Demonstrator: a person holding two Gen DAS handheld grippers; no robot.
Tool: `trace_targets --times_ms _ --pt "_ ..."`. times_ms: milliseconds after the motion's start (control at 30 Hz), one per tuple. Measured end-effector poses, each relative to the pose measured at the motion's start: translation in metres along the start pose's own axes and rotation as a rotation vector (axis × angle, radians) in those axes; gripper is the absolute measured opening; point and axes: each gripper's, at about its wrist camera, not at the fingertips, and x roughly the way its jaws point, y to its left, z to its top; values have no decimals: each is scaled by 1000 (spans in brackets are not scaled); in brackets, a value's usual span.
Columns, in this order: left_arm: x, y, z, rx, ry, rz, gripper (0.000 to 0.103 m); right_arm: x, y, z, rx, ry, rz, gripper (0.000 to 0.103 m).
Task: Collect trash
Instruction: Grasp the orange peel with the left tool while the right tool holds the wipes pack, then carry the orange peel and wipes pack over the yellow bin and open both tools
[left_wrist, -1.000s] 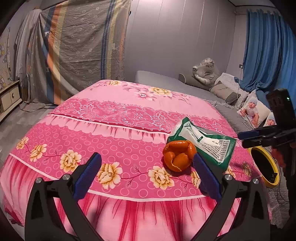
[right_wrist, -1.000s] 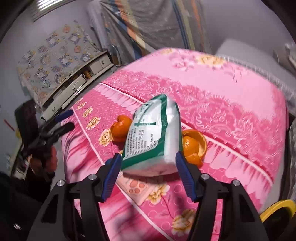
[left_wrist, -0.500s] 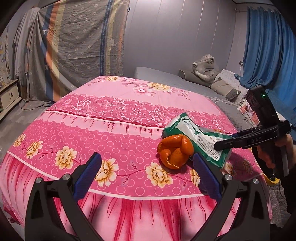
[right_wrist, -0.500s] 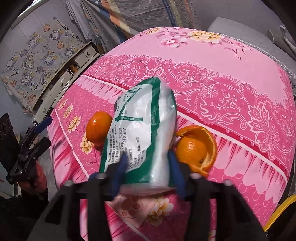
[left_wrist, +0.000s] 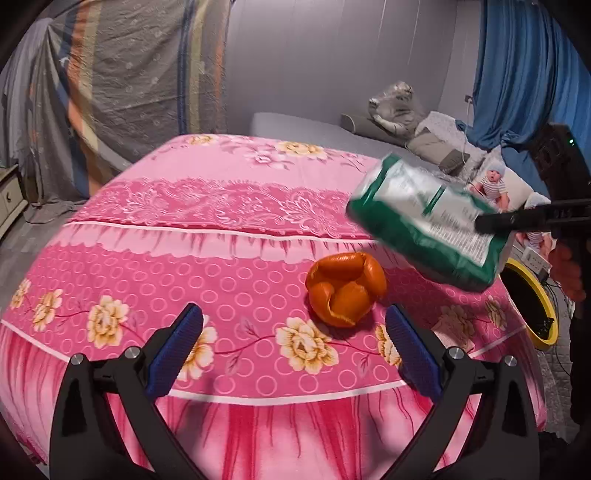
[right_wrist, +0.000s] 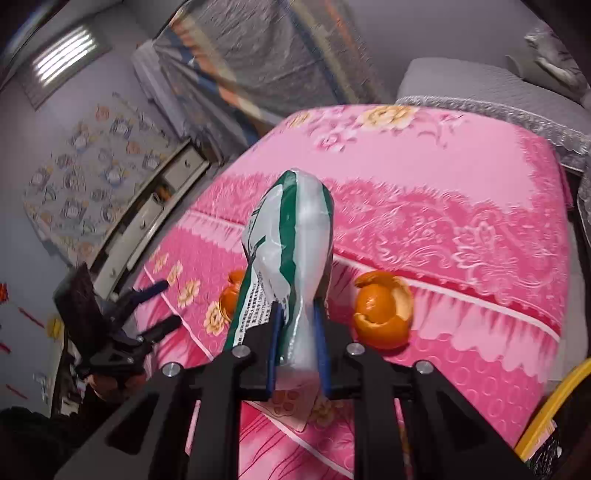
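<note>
Right gripper (right_wrist: 295, 343): it is clamping the near end of the green and white packet (right_wrist: 291, 251), jaws pressed in on the crumpled plastic, so the rest of the bag is sticking forward past the fingers.
Packet: it is hanging in the air above the pink bedspread (left_wrist: 221, 229), tilted, clear of the cloth; held by one end probably because that is the thinnest part to pinch.
Left gripper (left_wrist: 291, 347): its blue pads are standing wide apart with nothing between them, hovering low at the near edge of the bed.
Orange peel (left_wrist: 345, 295): it is lying on the bedspread just ahead of the left gripper, likely its next pick.
Second peel (right_wrist: 384, 314): in the right wrist view it is sitting beside the lifted packet.
Yellow-rimmed bin (left_wrist: 535, 306): it is waiting on the floor off the bed's right side, probably where the packet is heading.
</note>
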Motion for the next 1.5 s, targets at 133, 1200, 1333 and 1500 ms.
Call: trace_targets --times_ms 133,1200,1333,1500 --pt "13 -9 7 19 38 -53 95 -38 -12 -3 36 -83 12 16" --pt "115 -35 32 83 263 -66 46 -109 -48 -56 200 -250 107 16" --pt "105 -32 33 71 231 -68 38 -108 -44 -58 202 -248 115 16" --pt "75 -30 35 76 161 -79 36 -110 -40 -60 196 -250 112 16"
